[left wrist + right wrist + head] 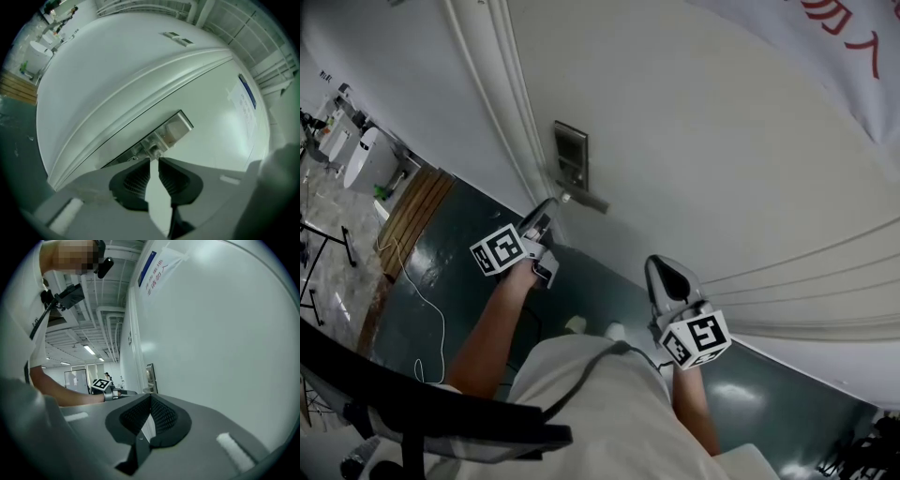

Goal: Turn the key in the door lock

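Observation:
The steel lock plate (570, 155) sits on the white door (722, 141), with the lever handle (589, 201) below it. My left gripper (551, 206) points level at the plate just beneath the handle. In the left gripper view its jaws (153, 161) stand a narrow gap apart with nothing between the pads. Their tips hover just short of the small round key cylinder (152, 149) on the lock plate (166, 131). My right gripper (659, 265) waits to the right, facing the bare door. Its tips (150, 397) meet on nothing.
A wooden bench (417, 211) stands along the wall at left, with white machines (370, 159) behind it and a white cable (431, 309) on the dark floor. A black chair back (422, 412) is at the bottom left. A red-lettered banner (853, 47) hangs on the door.

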Demonstrator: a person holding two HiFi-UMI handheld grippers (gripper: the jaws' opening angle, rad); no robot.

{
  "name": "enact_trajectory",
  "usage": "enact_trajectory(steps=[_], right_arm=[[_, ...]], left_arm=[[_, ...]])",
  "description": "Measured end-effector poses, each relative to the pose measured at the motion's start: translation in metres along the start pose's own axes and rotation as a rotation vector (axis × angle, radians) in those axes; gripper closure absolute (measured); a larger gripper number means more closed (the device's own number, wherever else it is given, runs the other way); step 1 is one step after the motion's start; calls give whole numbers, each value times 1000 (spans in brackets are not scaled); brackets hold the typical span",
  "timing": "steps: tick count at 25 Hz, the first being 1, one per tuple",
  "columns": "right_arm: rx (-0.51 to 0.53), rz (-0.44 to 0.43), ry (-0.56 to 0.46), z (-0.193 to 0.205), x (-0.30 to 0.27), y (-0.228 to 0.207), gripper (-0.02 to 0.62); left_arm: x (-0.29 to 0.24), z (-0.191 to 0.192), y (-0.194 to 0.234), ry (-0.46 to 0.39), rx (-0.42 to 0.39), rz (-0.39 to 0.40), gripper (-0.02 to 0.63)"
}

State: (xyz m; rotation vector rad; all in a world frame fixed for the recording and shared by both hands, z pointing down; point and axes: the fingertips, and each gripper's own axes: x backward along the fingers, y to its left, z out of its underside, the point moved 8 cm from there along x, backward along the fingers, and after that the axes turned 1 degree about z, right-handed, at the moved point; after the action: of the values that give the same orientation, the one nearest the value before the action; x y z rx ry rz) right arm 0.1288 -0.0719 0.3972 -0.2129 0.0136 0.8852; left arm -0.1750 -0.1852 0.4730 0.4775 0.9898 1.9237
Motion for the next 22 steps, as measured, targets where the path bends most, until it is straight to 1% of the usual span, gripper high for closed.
enact_trajectory(steps=[3, 6, 13, 19, 22], right_arm=[[6, -10, -8, -4, 0, -3, 589], [11, -18, -18, -10, 1, -6, 589], [18, -19, -35, -17, 1, -13, 589], [28, -17, -57, -26, 4, -13, 589], [38, -21, -75, -33, 6, -12, 589]], left_arm=[[2, -2, -23, -11, -66, 5, 598], [2, -3, -48, -21, -138, 30, 600], [8, 7, -105, -9, -355, 95, 600], [12, 25, -139, 44, -620, 122, 600], [14, 31, -154, 49, -702, 155, 600]])
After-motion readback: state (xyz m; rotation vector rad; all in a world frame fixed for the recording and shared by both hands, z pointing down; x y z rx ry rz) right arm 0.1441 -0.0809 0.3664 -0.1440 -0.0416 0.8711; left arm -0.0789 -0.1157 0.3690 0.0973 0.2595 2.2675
